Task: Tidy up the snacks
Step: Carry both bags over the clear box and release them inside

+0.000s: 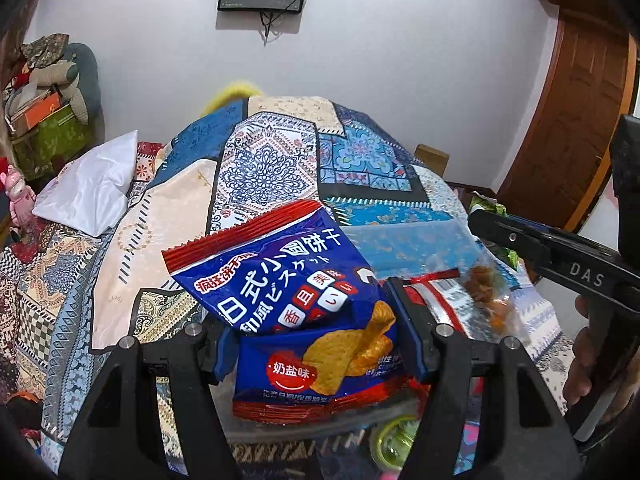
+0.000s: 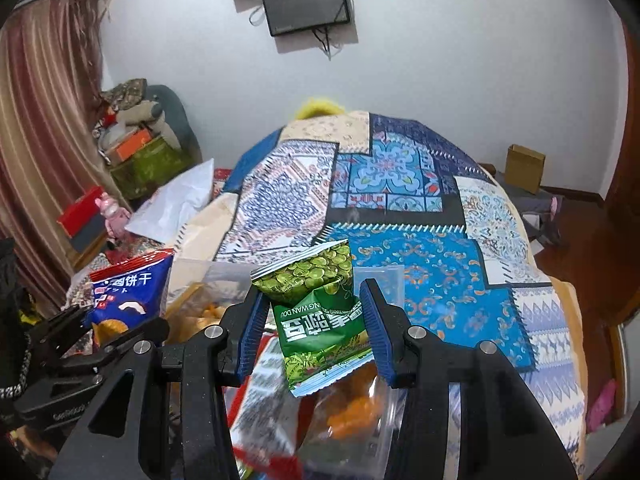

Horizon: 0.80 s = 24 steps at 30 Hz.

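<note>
My left gripper point(image 1: 310, 334) is shut on a blue and red biscuit bag point(image 1: 288, 288) and holds it above a clear plastic box point(image 1: 404, 244) of snacks. The bag also shows at the left of the right wrist view point(image 2: 128, 296). My right gripper point(image 2: 314, 326) is shut on a green pea snack packet point(image 2: 316, 304), held over the same clear box point(image 2: 376, 280). In the left wrist view the right gripper's black body point(image 1: 560, 256) comes in from the right. A clear bag of orange snacks point(image 1: 486, 284) lies in the box.
A patchwork quilt point(image 1: 276, 160) covers the bed point(image 2: 420, 208) behind the box. A white pillow point(image 1: 94, 188) lies at the left. A cardboard box point(image 2: 524, 168) stands on the floor at the right. Clutter is stacked by the curtain point(image 2: 36, 140). A wooden door point(image 1: 580, 120) is at the right.
</note>
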Motion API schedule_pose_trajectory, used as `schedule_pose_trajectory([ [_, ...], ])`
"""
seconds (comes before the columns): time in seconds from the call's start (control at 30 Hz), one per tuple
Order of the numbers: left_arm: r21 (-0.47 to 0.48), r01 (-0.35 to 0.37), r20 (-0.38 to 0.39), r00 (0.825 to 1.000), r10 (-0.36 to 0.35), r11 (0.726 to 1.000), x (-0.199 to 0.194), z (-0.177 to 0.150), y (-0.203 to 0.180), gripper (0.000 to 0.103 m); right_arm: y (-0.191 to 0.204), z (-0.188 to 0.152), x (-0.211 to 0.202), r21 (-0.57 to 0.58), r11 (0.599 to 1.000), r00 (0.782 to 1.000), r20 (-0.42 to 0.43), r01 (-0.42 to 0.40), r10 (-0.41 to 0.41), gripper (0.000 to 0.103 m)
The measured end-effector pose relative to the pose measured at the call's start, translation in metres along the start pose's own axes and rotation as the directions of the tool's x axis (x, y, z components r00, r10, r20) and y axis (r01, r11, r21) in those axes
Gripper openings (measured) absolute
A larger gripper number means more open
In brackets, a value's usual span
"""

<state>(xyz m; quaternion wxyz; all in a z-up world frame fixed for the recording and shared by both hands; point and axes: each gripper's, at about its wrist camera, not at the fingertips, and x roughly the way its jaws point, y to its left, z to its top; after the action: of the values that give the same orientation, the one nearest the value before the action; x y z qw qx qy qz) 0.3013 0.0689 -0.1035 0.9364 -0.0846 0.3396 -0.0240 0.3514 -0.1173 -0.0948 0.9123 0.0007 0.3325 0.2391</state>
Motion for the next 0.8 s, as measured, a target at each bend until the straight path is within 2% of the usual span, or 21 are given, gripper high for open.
schedule_pose_trajectory([
  [0.13,-0.014,-0.021,0.007,1.0,0.021,1.0,0.008,-0.002,0.0,0.065,-0.001,0.001,0.015,-0.004,1.0,1.0,-0.018,0.002,-0.003,0.045],
  [0.2,-0.007,-0.03,0.01,0.999,0.03,1.0,0.009,-0.002,-0.002,0.066,0.001,0.0,0.02,-0.02,0.999,0.999,-0.017,0.038,-0.038,0.046],
  [0.27,-0.004,-0.022,0.007,1.0,0.022,1.0,0.007,-0.003,-0.002,0.071,0.003,-0.002,0.022,-0.034,0.998,0.998,-0.034,0.048,-0.05,0.054],
  [0.33,-0.007,-0.01,0.015,1.0,0.011,1.0,0.002,-0.003,-0.002,0.072,0.003,-0.005,0.021,-0.035,0.999,0.998,-0.049,0.028,-0.03,0.058],
  [0.43,-0.013,-0.006,0.013,1.0,0.007,1.0,-0.007,-0.004,-0.002,0.072,0.005,-0.009,0.011,-0.042,0.999,0.999,-0.046,0.019,-0.021,0.059],
  [0.63,-0.002,-0.014,0.022,1.0,0.014,1.0,-0.04,-0.017,0.001,0.081,0.008,-0.025,-0.02,-0.04,0.998,0.998,-0.05,-0.041,0.039,0.061],
  [0.8,0.012,-0.004,-0.024,1.0,0.005,1.0,-0.062,-0.038,0.0,0.083,0.02,-0.05,-0.048,-0.082,0.993,0.995,-0.069,-0.08,0.074,0.067],
])
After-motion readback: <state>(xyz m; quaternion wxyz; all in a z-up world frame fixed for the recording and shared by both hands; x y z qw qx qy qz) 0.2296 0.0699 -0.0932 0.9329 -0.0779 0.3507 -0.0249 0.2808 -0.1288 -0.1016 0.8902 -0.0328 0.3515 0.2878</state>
